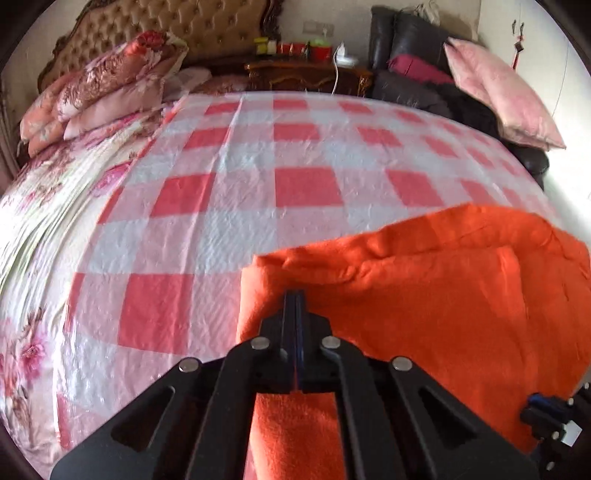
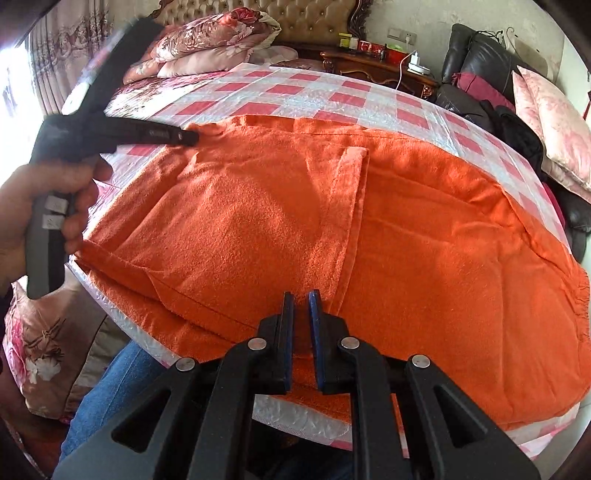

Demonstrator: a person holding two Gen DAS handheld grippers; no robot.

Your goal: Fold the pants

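Orange pants (image 2: 295, 221) lie on the bed (image 1: 221, 192). Left hand-held gripper (image 1: 295, 295): closed, pinching pants fabric. Right hand-held gripper (image 2: 301, 295): narrowly parted, clamping the near edge.

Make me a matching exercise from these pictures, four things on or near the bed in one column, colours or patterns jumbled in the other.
1. pants
2. bed cover
3. headboard
4. pillow

A. tufted tan
B. plain pale pink
C. orange
D. red and white checks

Pairs: 1-C, 2-D, 3-A, 4-B
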